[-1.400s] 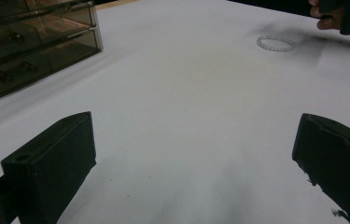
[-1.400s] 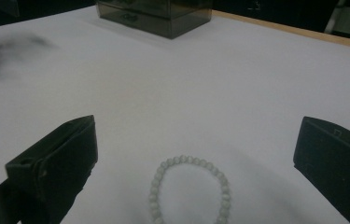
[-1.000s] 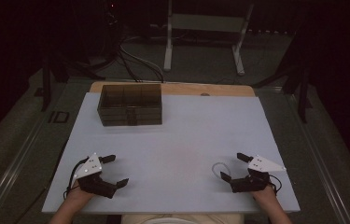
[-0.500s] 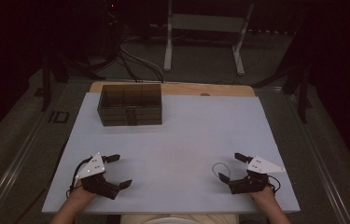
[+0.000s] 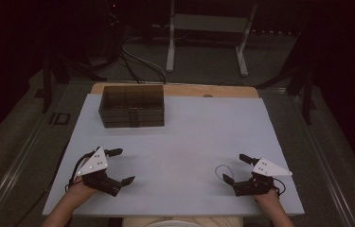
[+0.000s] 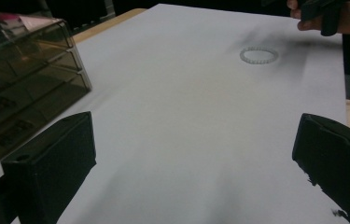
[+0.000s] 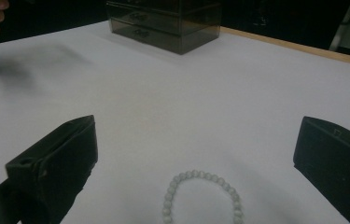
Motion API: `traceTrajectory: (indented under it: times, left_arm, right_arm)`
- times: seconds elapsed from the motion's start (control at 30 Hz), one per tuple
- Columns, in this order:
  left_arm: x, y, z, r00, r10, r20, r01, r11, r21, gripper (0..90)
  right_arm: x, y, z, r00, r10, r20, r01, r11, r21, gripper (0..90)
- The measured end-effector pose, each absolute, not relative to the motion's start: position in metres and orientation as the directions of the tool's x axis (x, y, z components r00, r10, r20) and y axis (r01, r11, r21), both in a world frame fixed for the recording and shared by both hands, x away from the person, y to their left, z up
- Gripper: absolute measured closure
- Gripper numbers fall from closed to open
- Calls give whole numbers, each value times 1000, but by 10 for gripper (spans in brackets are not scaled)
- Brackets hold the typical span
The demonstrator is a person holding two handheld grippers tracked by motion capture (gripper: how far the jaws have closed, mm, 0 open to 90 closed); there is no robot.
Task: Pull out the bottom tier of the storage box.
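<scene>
High view. A white surface (image 5: 184,142) carries a smoked, translucent drawer box (image 5: 132,106) at about 11 o'clock from its centre, near the far edge. The left gripper (image 5: 118,166) rests at 8 o'clock, held by a hand entering from the bottom edge; its two fingers stand wide apart and hold nothing. The right gripper (image 5: 234,169) rests at 4 o'clock, likewise spread wide and empty. A pale bead bracelet (image 5: 223,170) lies flat on the surface, just beside the right gripper's fingers on the side toward the surface's centre, its outline faint at this range. The two grippers are well apart.

Left gripper view. The two black fingers (image 6: 56,161) rise at 7 and 4 o'clock with a broad gap of bare surface between them, gripping nothing. The drawer box (image 6: 23,79) sits at 10 o'clock, showing stacked drawer fronts. The bracelet (image 6: 258,55) lies at 1 o'clock, far off, a closed ring; beyond it, at the top right corner, is the other hand with its gripper.

Right gripper view. The fingers (image 7: 60,161) are again wide apart and empty. The bracelet (image 7: 203,196) lies at 6 o'clock between them, touching neither, partly cut by the lower edge. The drawer box (image 7: 165,23) stands at 12 o'clock.
</scene>
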State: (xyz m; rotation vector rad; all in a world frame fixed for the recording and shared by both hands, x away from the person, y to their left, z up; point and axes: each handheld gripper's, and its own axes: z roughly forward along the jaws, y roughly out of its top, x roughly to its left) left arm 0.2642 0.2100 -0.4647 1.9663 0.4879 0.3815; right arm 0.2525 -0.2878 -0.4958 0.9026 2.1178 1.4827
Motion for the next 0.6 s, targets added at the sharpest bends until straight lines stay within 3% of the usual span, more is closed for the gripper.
traceTrajectory:
  times: [0.6]
  left_arm:
    - [284, 212, -442, 846, 506, 168, 115, -481, 869, 8]
  right_arm:
    - [252, -289, -495, -718, 694, 51, 273, 215, 938, 0]
